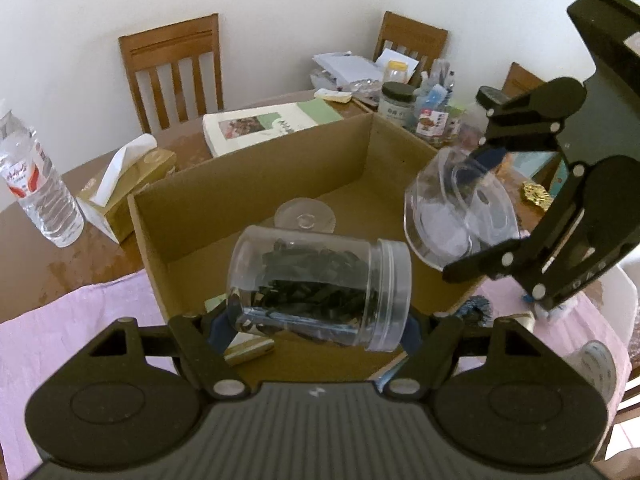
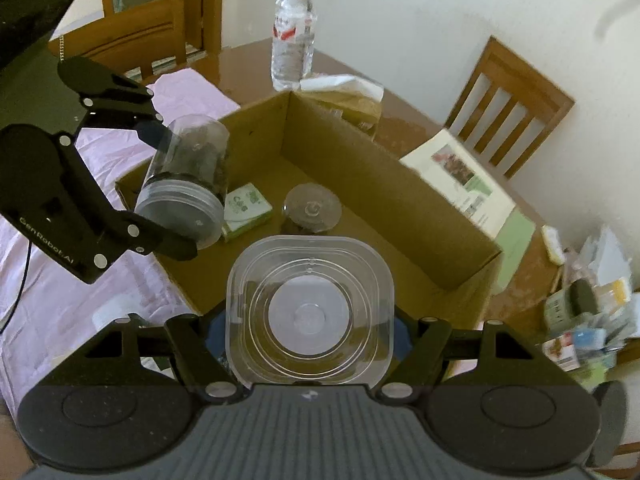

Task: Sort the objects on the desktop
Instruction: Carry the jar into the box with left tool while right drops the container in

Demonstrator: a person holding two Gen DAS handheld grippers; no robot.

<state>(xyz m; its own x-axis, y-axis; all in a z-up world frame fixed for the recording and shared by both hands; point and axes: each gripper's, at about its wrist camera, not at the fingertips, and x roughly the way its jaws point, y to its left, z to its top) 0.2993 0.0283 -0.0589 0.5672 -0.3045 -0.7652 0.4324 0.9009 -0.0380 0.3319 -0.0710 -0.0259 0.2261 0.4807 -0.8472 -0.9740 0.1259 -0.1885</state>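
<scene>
Our left gripper (image 1: 316,326) clamps a clear round plastic jar of dark bits (image 1: 320,286); our right gripper (image 2: 310,338) grips a clear square plastic container (image 2: 310,312), both above the open brown cardboard box (image 2: 360,168).

round clear plastic jar (image 1: 320,288): glossy, see-thru, ribbed lid
square clear plastic tub (image 2: 310,312): smooth, shiny, w/ moulded rings
brown cardboard box (image 1: 256,184): matt paper board, plain
dark wooden table (image 1: 48,264): polished, reflective
pink cloth mat (image 1: 60,336): soft, matt, lightly textured
black plastic left gripper (image 1: 320,330): matt, metal pins
clear plastic water bottle (image 2: 292,44): glossy, crinkled
</scene>
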